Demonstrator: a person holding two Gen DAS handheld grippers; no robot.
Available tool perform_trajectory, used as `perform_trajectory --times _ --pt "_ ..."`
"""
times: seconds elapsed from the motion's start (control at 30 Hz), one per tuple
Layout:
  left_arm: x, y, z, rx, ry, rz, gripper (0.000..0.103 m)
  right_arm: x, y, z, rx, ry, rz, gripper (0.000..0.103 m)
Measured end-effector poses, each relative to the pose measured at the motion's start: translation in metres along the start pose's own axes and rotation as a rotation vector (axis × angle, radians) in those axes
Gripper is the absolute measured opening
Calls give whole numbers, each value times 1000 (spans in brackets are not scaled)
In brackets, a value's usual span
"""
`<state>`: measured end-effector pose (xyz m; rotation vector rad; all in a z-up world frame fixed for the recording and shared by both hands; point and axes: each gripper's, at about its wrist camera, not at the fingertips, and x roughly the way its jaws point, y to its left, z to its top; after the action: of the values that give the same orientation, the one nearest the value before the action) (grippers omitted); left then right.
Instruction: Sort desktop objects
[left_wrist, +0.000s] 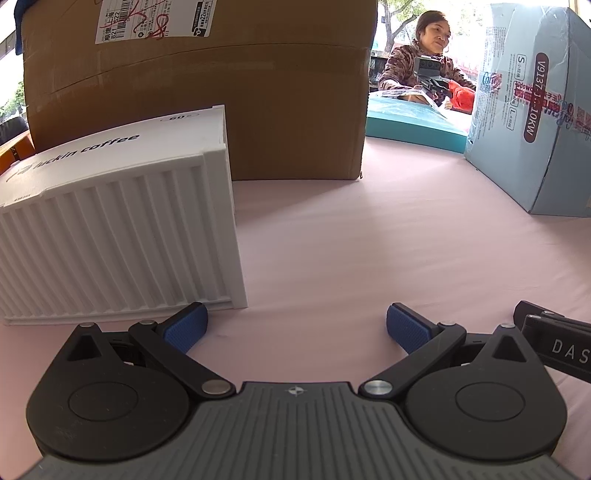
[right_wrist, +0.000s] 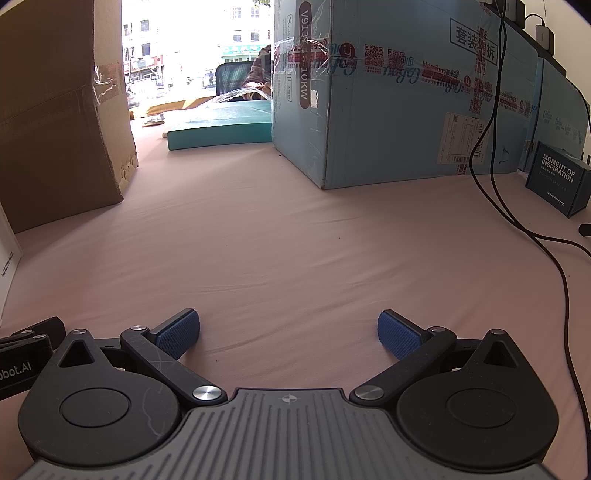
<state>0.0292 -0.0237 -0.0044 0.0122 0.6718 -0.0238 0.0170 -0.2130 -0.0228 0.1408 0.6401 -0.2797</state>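
Pink cloth covers the desk, which is walled in at the back by a brown cardboard carton and a pale blue shipping carton; a teal flat box lies between them, and a second person with another gripper works beyond. Left gripper and right gripper both rest low over the cloth, jaws spread wide and holding nothing. The task's nearest object, a white ribbed container printed "luckin coffee", lies on its side just beside the left gripper's left finger, nearly touching it and backed against the brown carton. A dark blue bin lettered "MOMENT OF INSPIRATION" stands at the far right, near the black cable trailing across the cloth.

Risks, as judged: the container looks broader than the jaw spread, so a pinch on its corrugated wall may slip; a rightward reach could snag the cable; the two grippers, close together, could collide.
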Motion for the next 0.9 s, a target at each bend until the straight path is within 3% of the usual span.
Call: perform_trajectory --times 0.9 --pt "1 -1 1 6 0 5 103 1 -1 1 -1 0 2 103"
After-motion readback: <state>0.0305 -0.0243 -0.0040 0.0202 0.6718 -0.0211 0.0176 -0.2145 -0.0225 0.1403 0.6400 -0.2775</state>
